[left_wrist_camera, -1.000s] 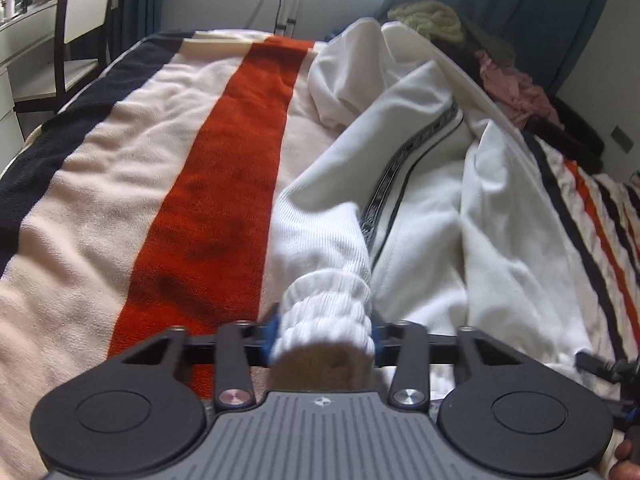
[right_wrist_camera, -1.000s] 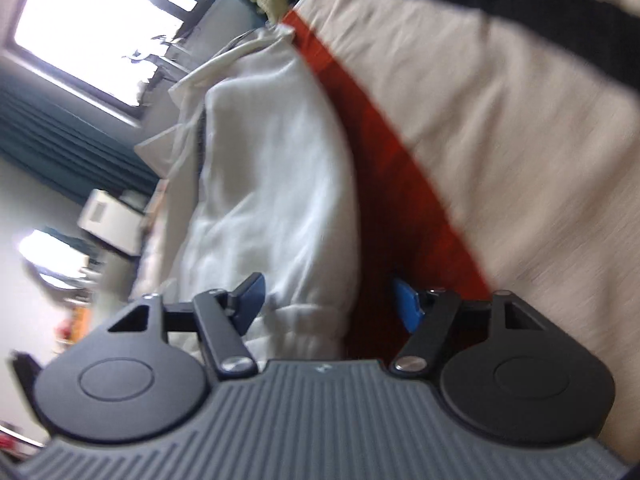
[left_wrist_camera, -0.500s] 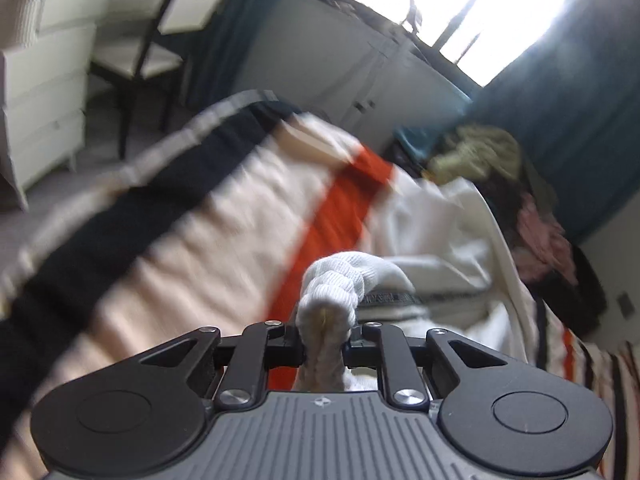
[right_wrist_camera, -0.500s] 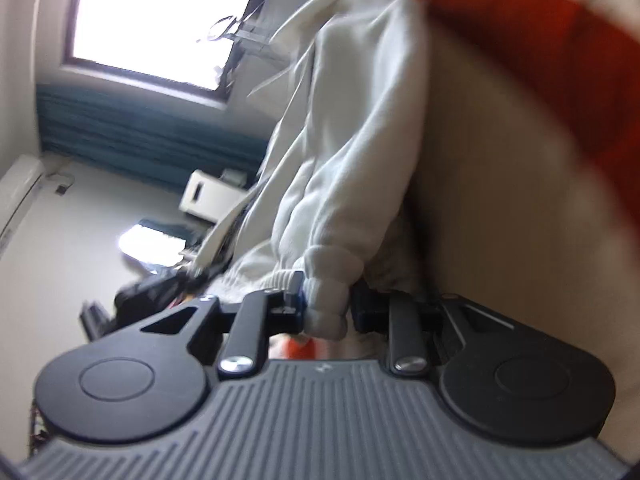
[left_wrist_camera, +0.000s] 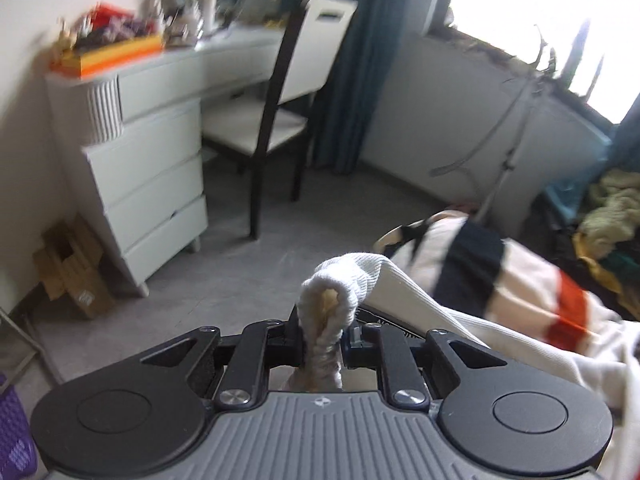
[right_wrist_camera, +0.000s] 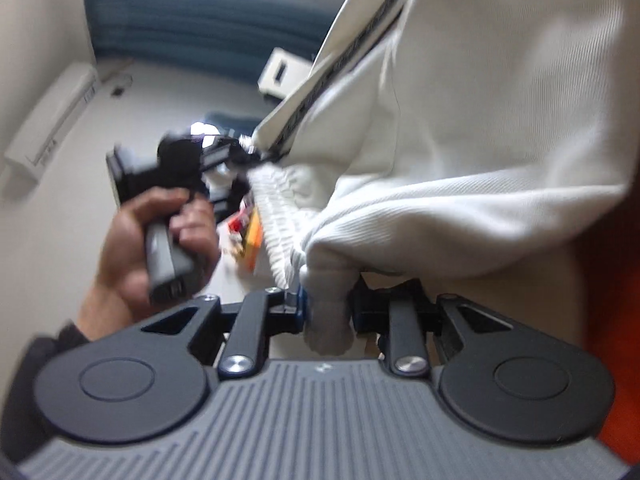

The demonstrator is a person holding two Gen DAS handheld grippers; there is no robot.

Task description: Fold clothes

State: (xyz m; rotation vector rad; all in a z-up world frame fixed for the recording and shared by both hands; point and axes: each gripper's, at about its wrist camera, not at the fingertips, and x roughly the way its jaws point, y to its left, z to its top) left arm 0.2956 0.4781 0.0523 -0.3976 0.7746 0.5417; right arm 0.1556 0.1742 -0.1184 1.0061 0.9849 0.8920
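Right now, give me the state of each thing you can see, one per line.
Left gripper: shut on a ribbed cuff.
Right gripper: shut on the other cuff.
White garment: lifted, unfolded.
Striped blanket: spread on the bed.
Dresser drawers: closed.

Left claw (left_wrist_camera: pixel 323 340) has the sleeve cuff (left_wrist_camera: pixel 334 300) pinched, bed (left_wrist_camera: pixel 520 280) to the right, chair (left_wrist_camera: pixel 288 92) and drawers (left_wrist_camera: pixel 148 184) far left, box (left_wrist_camera: pixel 72 276) beside them.

The ribbed knit garment (left_wrist_camera: pixel 404 292) was white with a black patterned trim stripe. The woolly bed blanket (left_wrist_camera: pixel 520 280) showed cream, black and orange-red stripes. The long window curtain (left_wrist_camera: pixel 340 80) was teal; the wooden drawer unit (left_wrist_camera: pixel 152 176) white.
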